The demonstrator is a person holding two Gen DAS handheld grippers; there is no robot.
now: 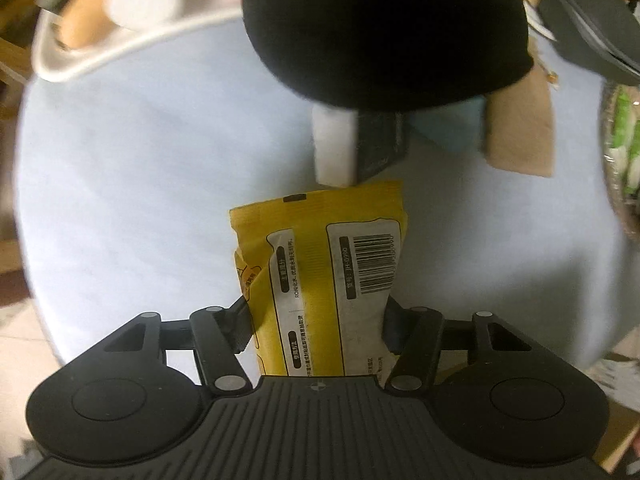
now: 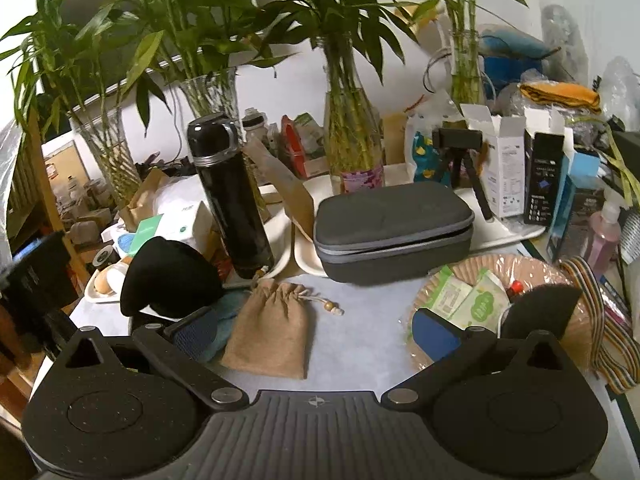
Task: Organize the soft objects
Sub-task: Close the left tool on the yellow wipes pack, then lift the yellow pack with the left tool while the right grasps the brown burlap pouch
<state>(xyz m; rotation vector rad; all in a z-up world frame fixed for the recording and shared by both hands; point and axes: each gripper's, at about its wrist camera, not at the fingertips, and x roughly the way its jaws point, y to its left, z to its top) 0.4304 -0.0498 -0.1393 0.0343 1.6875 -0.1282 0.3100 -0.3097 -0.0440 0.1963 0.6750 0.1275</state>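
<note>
Pale blue tabletop (image 1: 140,168), cluttered at far edge.

Left wrist view: left gripper (image 1: 316,320) clenched on yellow wipes pack (image 1: 320,264), held above table, barcode side up. Black beanie (image 1: 384,28) far of it, covering tops of white block (image 1: 334,146) and dark box (image 1: 380,144). Tan pouch (image 1: 520,128) at right, partly hidden. Far-left tray (image 1: 92,64) blurred.

Right wrist view: right gripper (image 2: 316,332) wide open, holding nothing, fingers (image 2: 436,336) apart above table. Tan pouch (image 2: 272,328) lies between them, nearer left finger. Wicker basket (image 2: 532,268) at right, holding green packets (image 2: 464,296). Grey zip case (image 2: 392,232) and black flask (image 2: 236,196) beyond. Black beanie (image 2: 168,276) at left.
</note>
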